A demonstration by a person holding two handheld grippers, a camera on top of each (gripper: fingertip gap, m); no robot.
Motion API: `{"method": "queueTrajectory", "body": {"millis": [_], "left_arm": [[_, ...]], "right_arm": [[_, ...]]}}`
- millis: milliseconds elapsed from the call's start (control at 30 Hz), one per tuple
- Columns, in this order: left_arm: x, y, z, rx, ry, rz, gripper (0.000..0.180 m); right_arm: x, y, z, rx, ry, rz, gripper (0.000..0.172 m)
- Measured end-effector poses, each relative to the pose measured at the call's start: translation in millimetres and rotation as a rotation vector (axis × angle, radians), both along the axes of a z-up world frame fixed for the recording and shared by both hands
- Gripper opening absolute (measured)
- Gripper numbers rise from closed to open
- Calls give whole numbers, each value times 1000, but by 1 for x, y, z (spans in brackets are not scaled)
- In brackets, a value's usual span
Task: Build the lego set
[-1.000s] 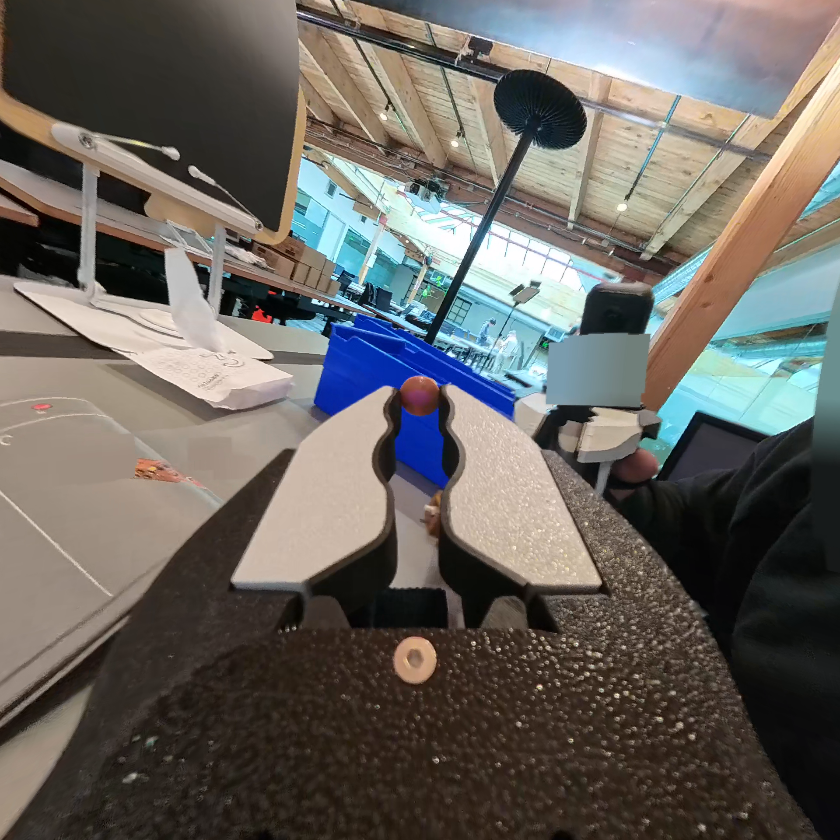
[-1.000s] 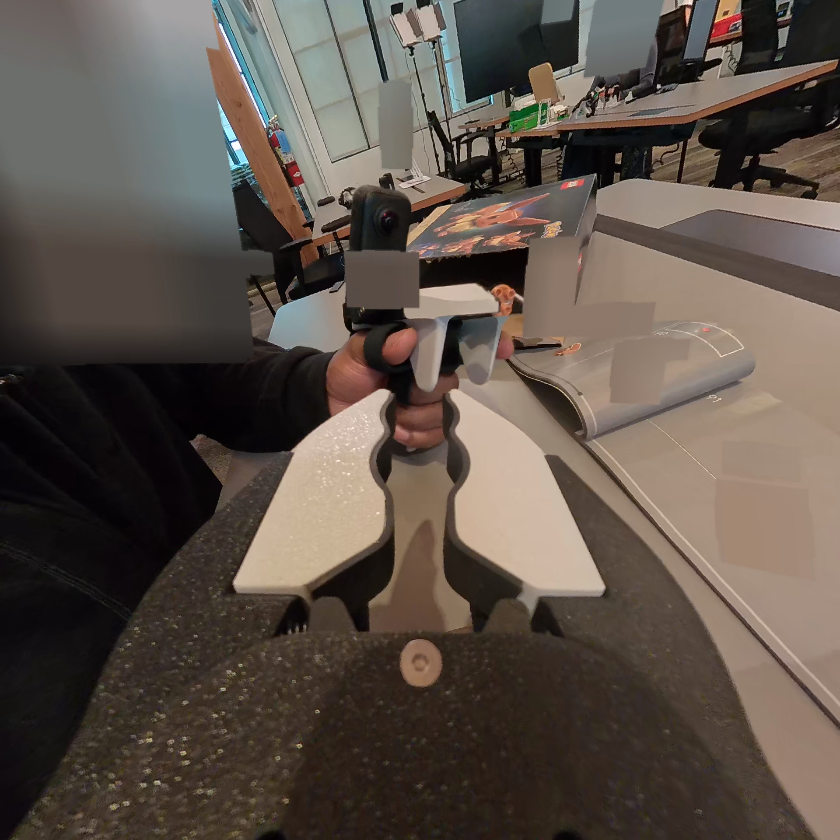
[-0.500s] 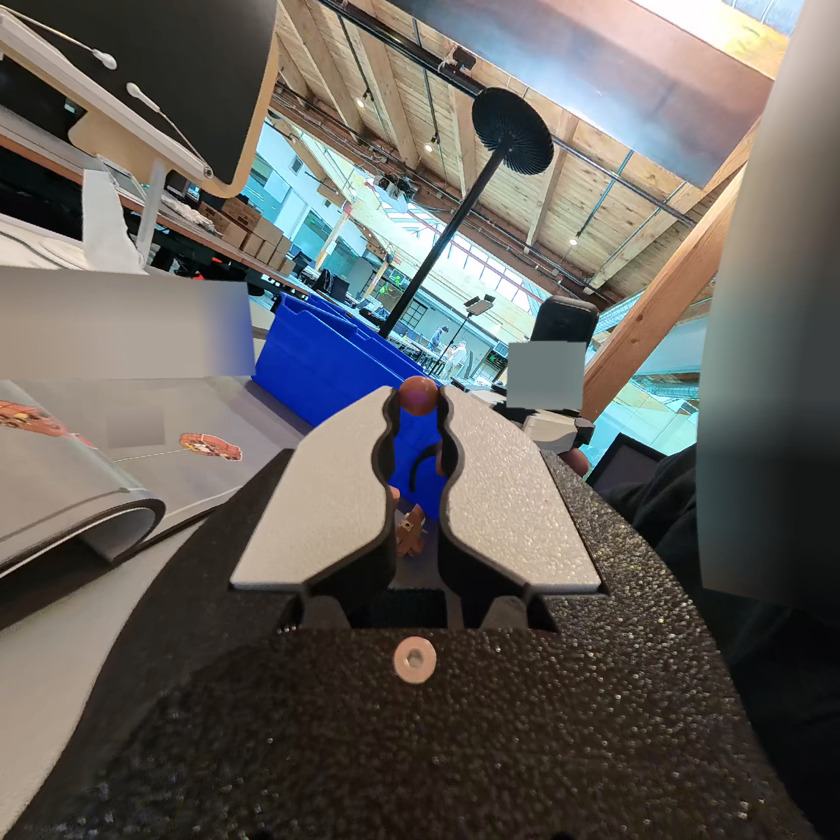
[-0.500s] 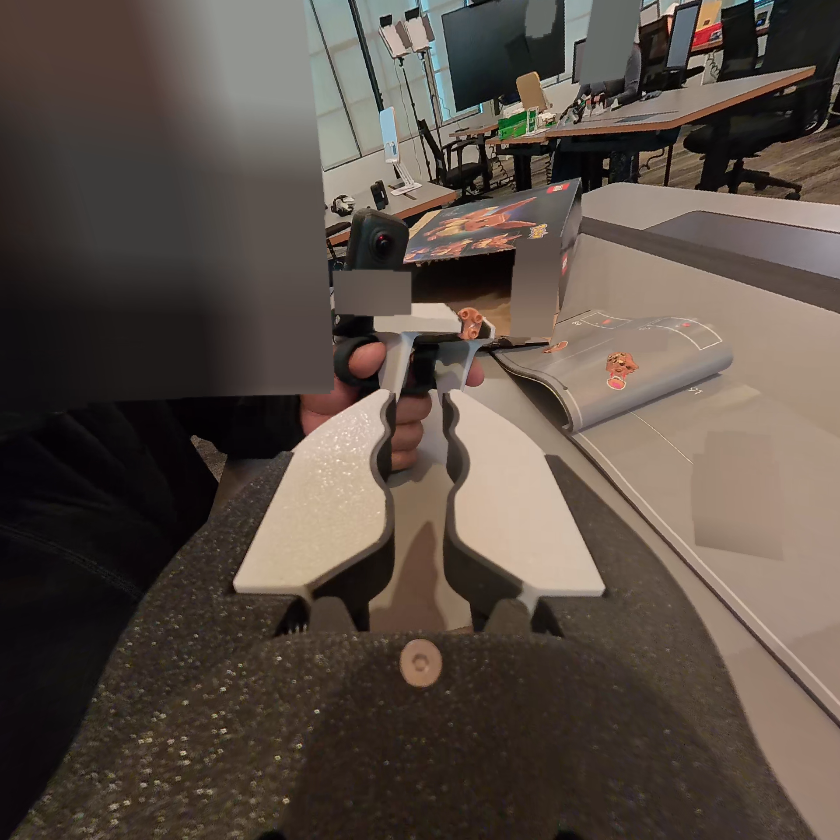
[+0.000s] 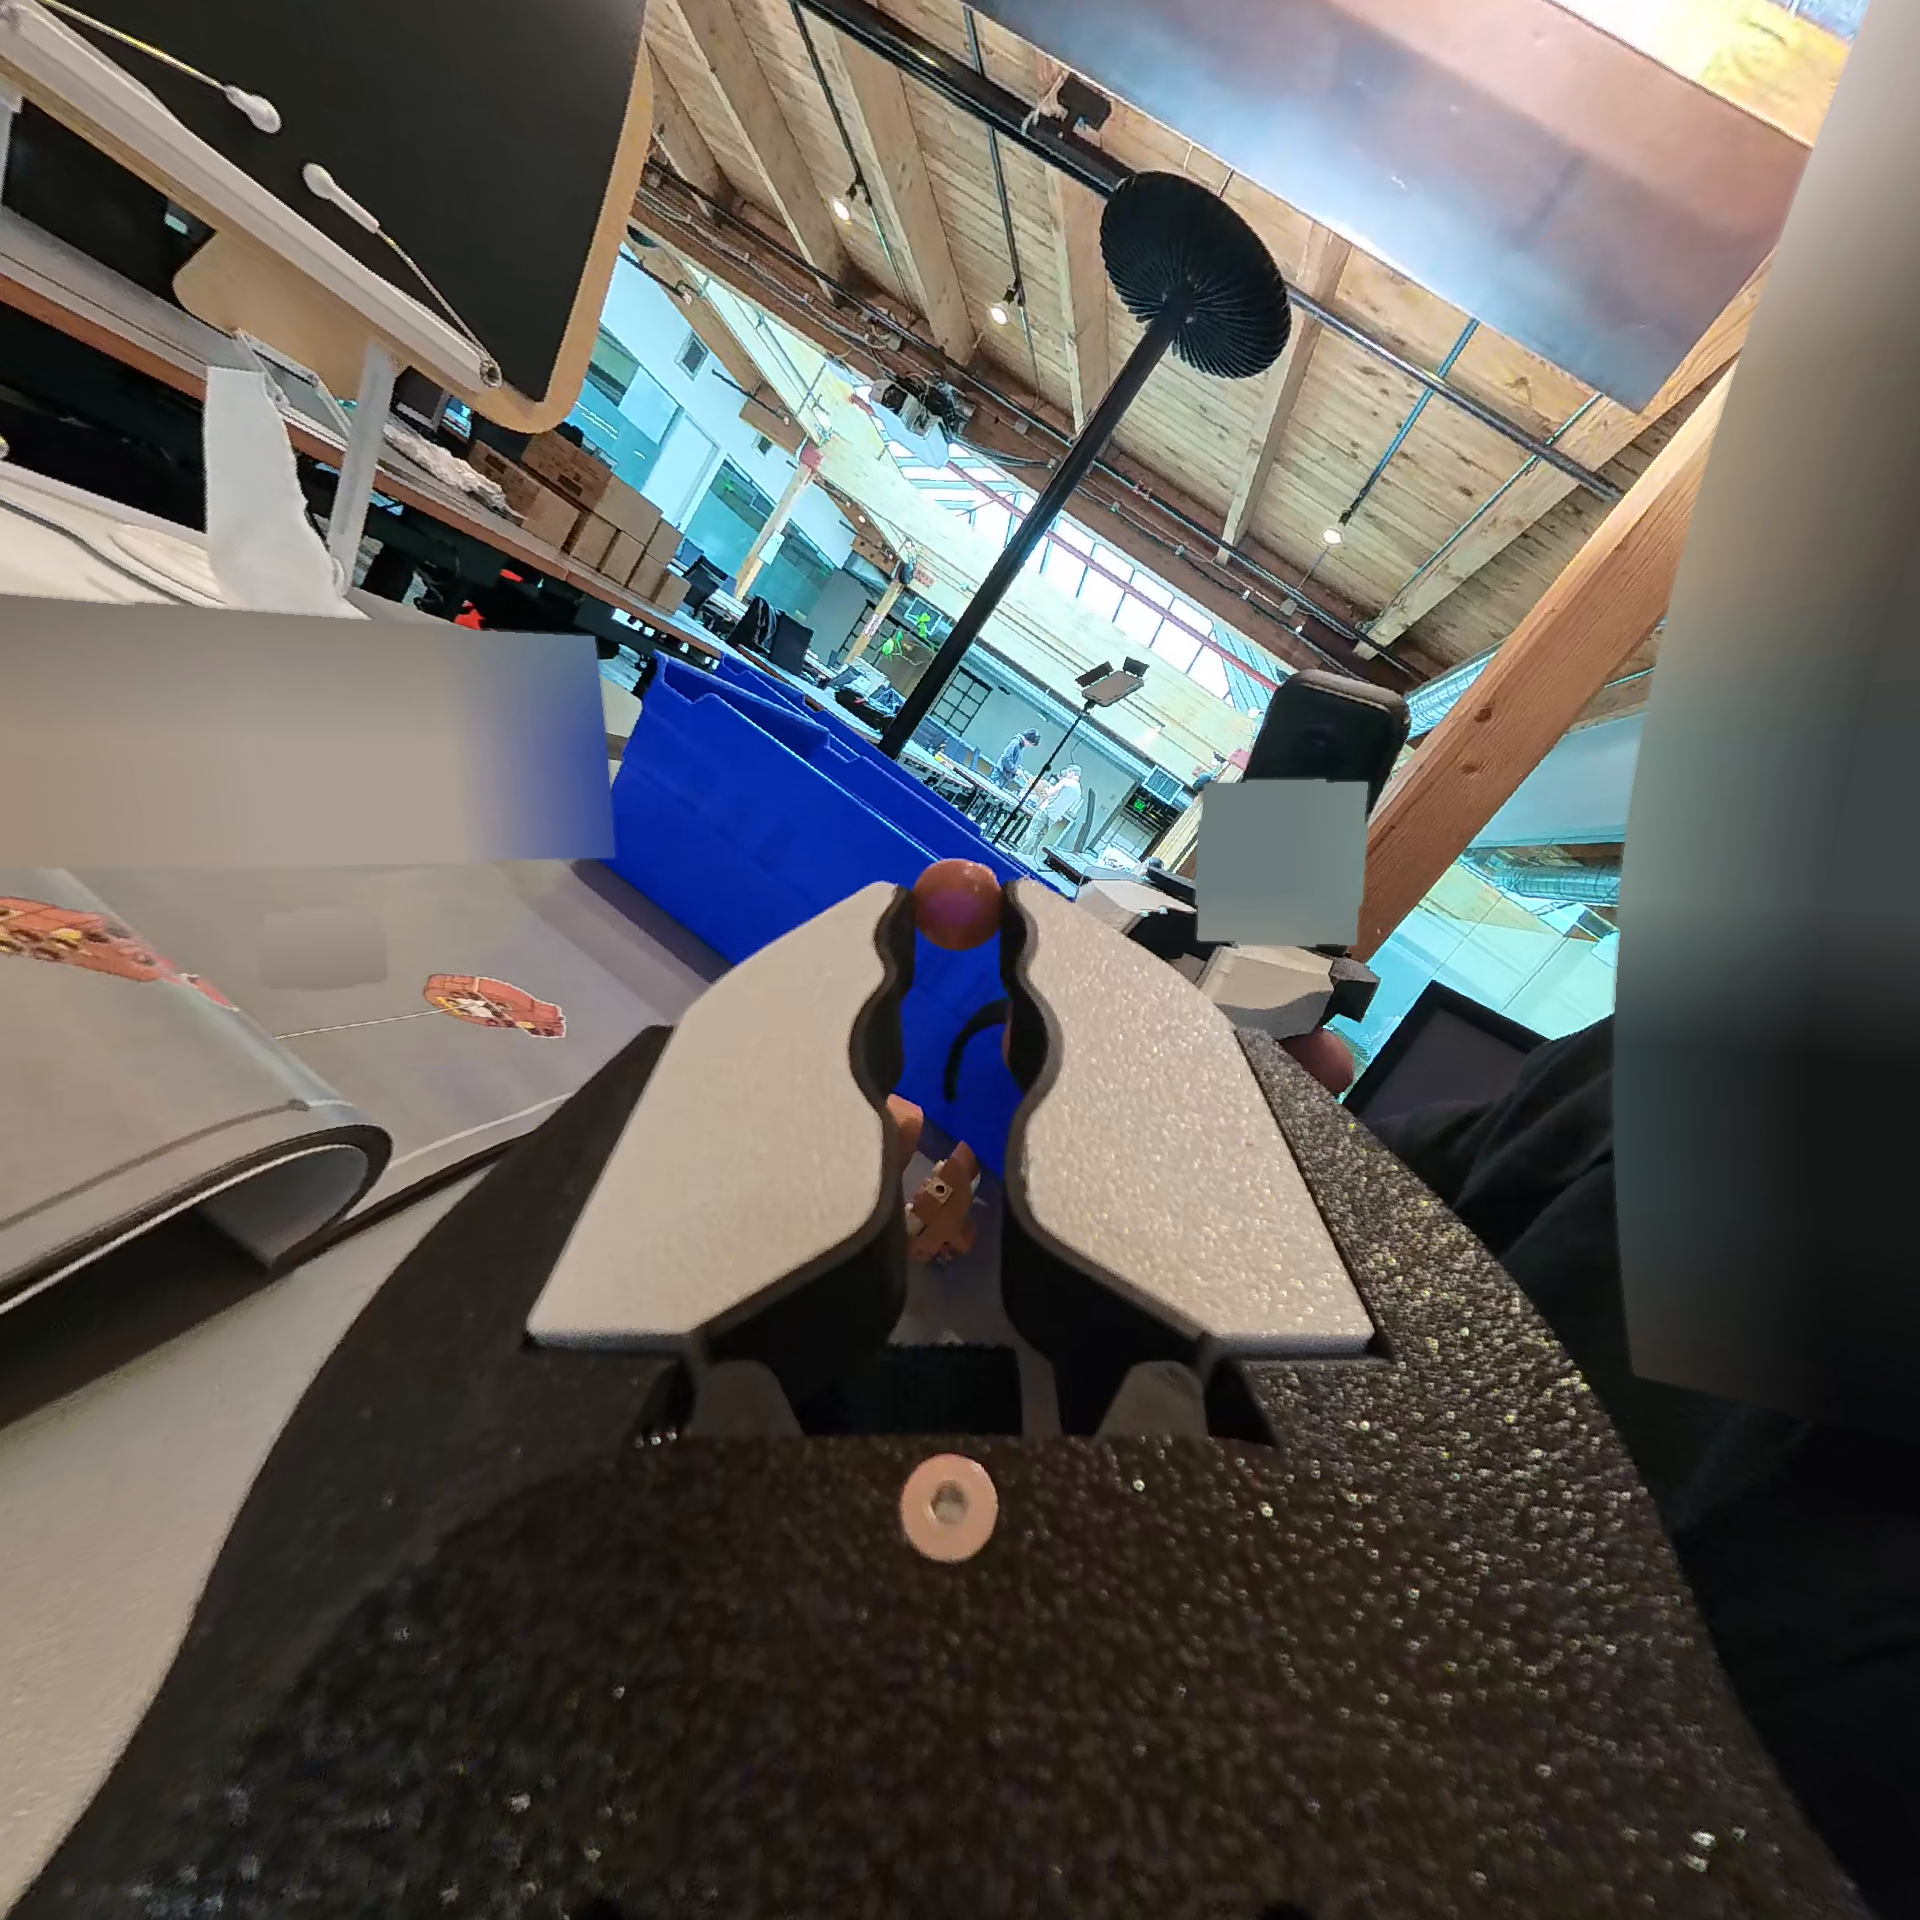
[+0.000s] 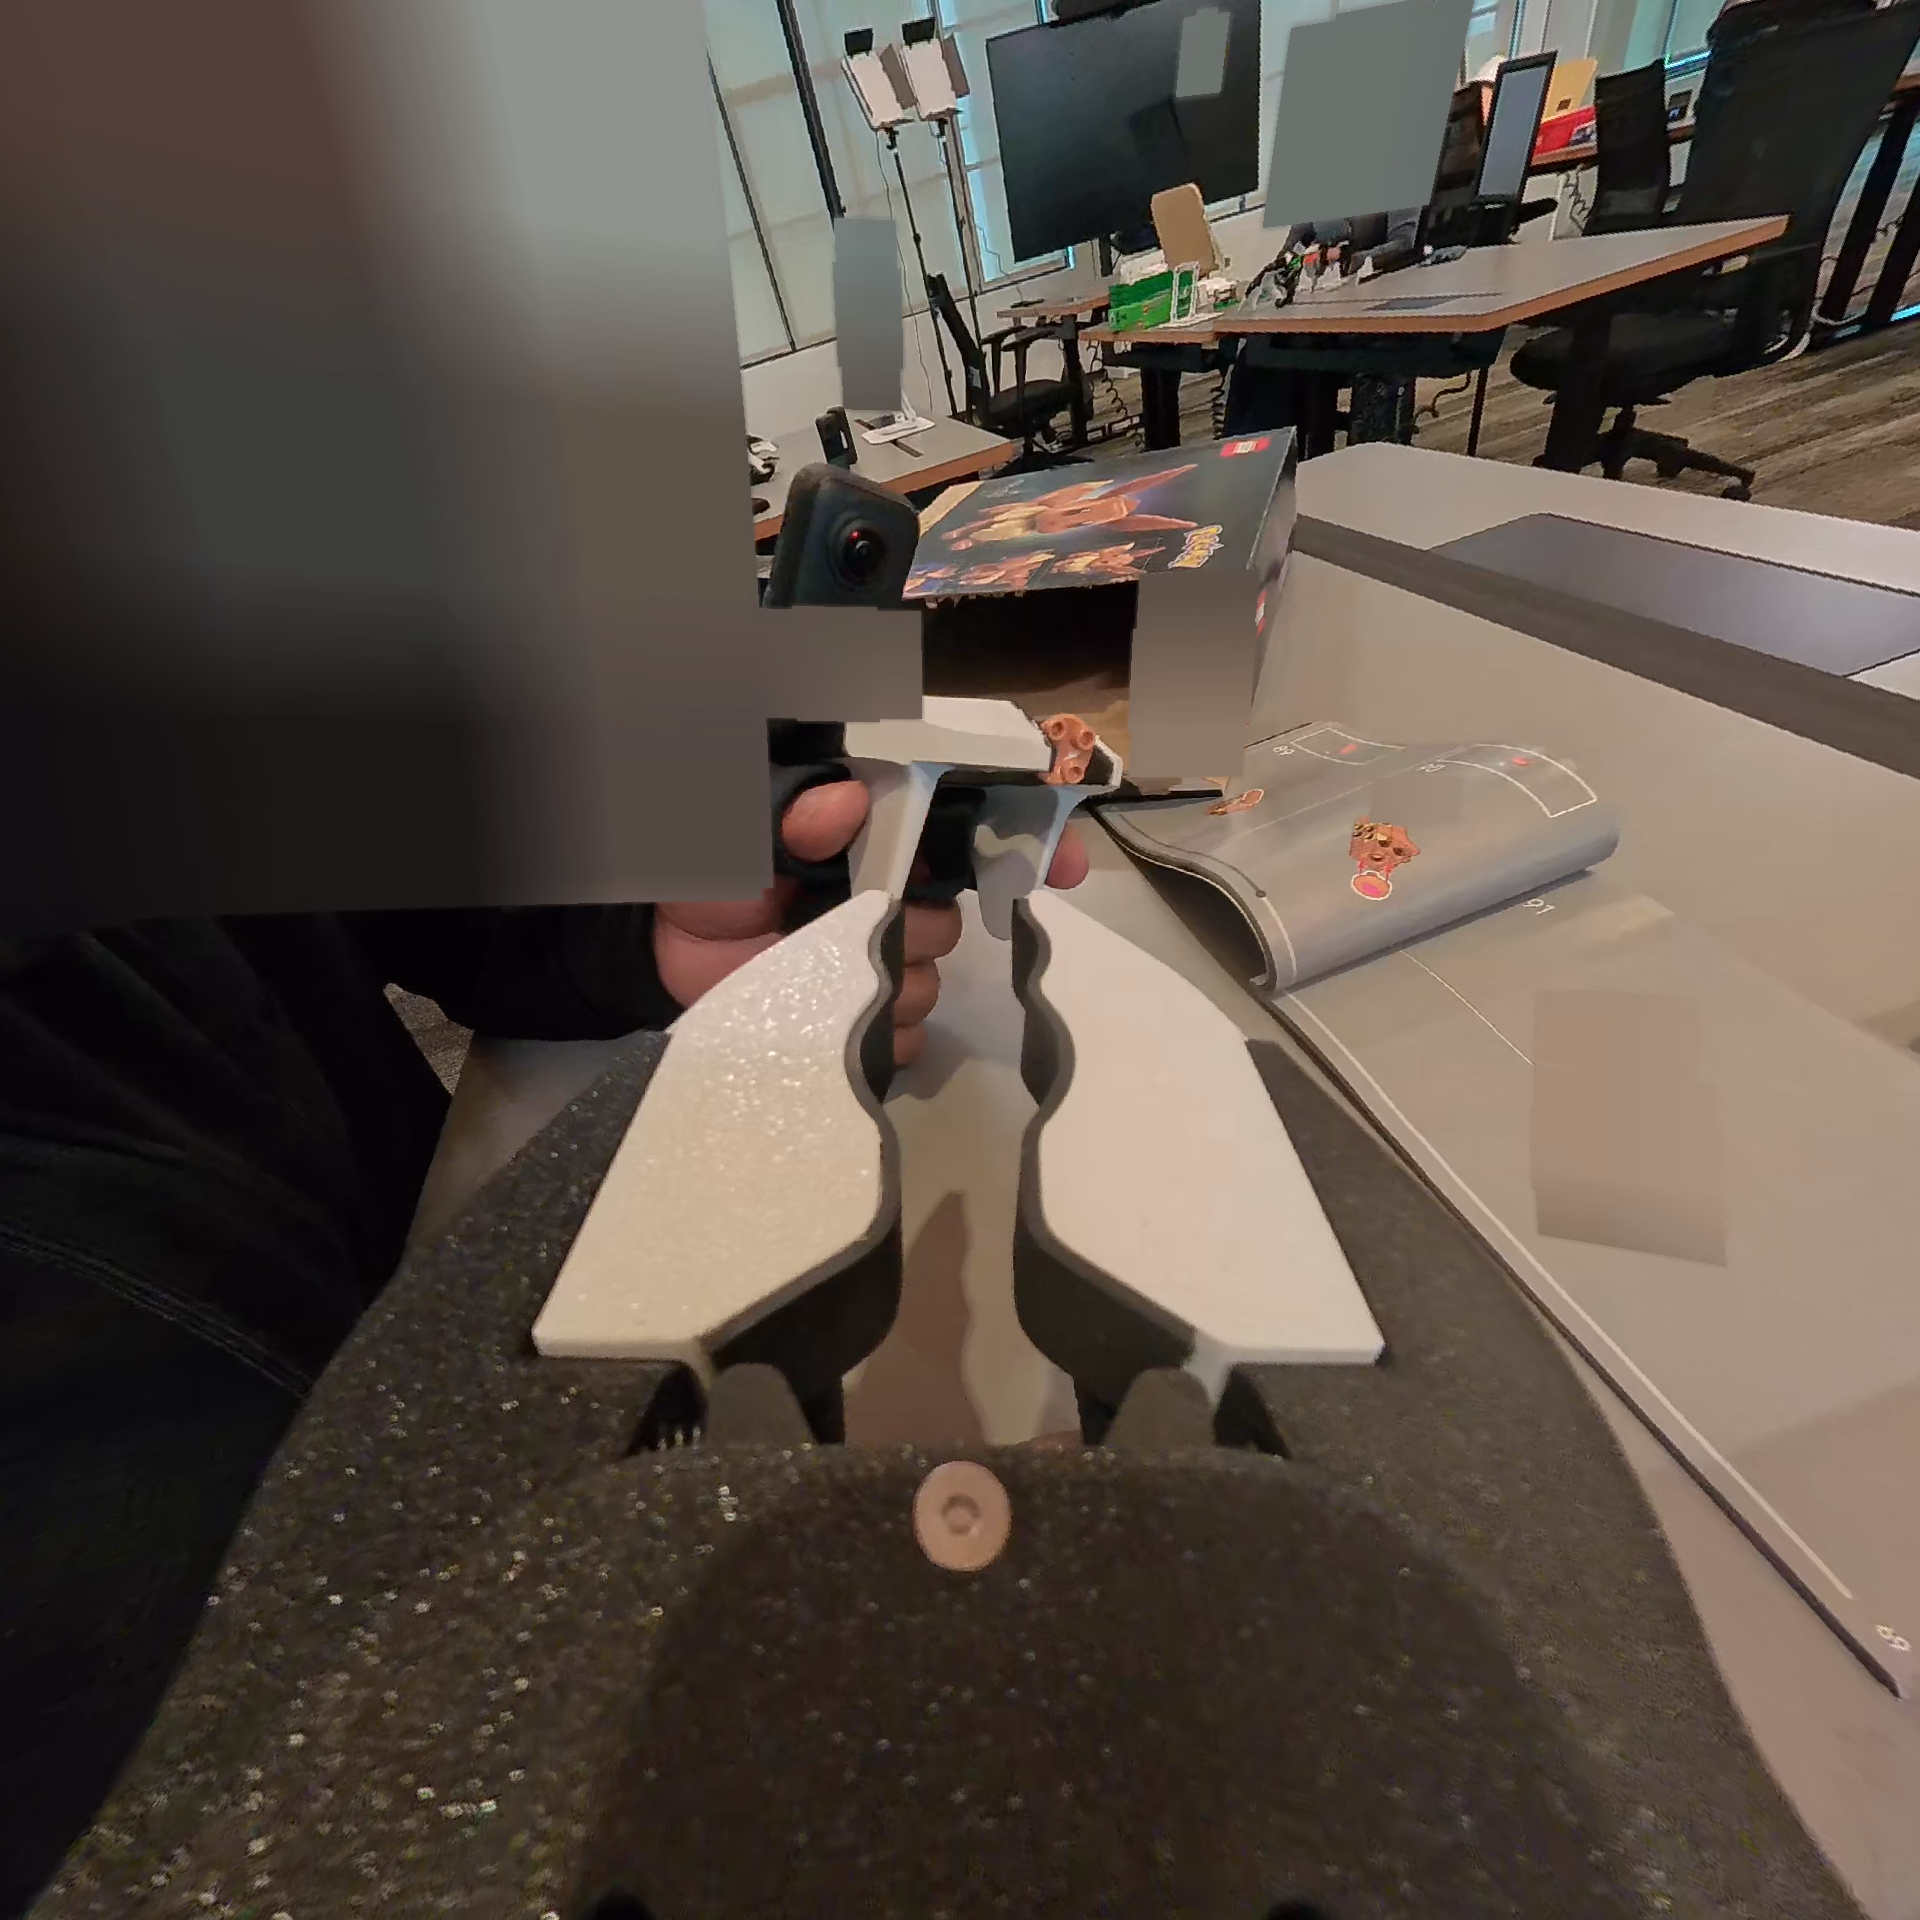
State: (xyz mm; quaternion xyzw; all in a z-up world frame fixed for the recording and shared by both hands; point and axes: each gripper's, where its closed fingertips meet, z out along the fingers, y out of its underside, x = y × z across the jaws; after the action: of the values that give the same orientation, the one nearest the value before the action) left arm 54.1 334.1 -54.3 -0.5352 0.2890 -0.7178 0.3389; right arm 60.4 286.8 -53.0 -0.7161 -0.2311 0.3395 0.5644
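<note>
Left claw: the left gripper (image 5: 954,914) is pinching a small brown toy brick piece (image 5: 956,906) right at its tips. From the right wrist view you can see the little round studs on it (image 6: 1070,750). The pads press on both sides.

Right claw: the right gripper (image 6: 951,914) has its two fingers a little way apart with nothing between them. It holds nothing.

Where the piece is: up in the air over the grey table (image 6: 1714,644), near the left gripper's hand (image 6: 821,894), not resting on anything.

Things around: a blue plastic bin (image 5: 769,821) sits just beyond the left claw. An open instruction booklet (image 6: 1455,831) lies on the table to the right. An open picture box (image 6: 1101,540) stands behind it. More small brown pieces (image 5: 940,1210) lie low between the left fingers, farther off.

What could go wrong: the piece is tiny and held only at the very tips. I think a small bump or a loose squeeze could let it pop out and drop.
</note>
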Motion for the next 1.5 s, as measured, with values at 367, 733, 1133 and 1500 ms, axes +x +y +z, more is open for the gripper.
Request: {"method": "queueTrajectory", "body": {"millis": [367, 733, 1133, 1500], "left_arm": [[1, 1, -1, 4, 13, 3, 15], [1, 0, -2, 103, 47, 34, 15], [5, -7, -6, 217, 96, 45, 15], [6, -15, -7, 318, 131, 68, 15]], "right_arm": [[2, 1, 2, 3, -6, -18, 19], [0, -6, -2, -33, -200, -106, 23], [42, -65, -40, -107, -667, -330, 25], [71, -47, -87, -347, -951, -590, 26]]}}
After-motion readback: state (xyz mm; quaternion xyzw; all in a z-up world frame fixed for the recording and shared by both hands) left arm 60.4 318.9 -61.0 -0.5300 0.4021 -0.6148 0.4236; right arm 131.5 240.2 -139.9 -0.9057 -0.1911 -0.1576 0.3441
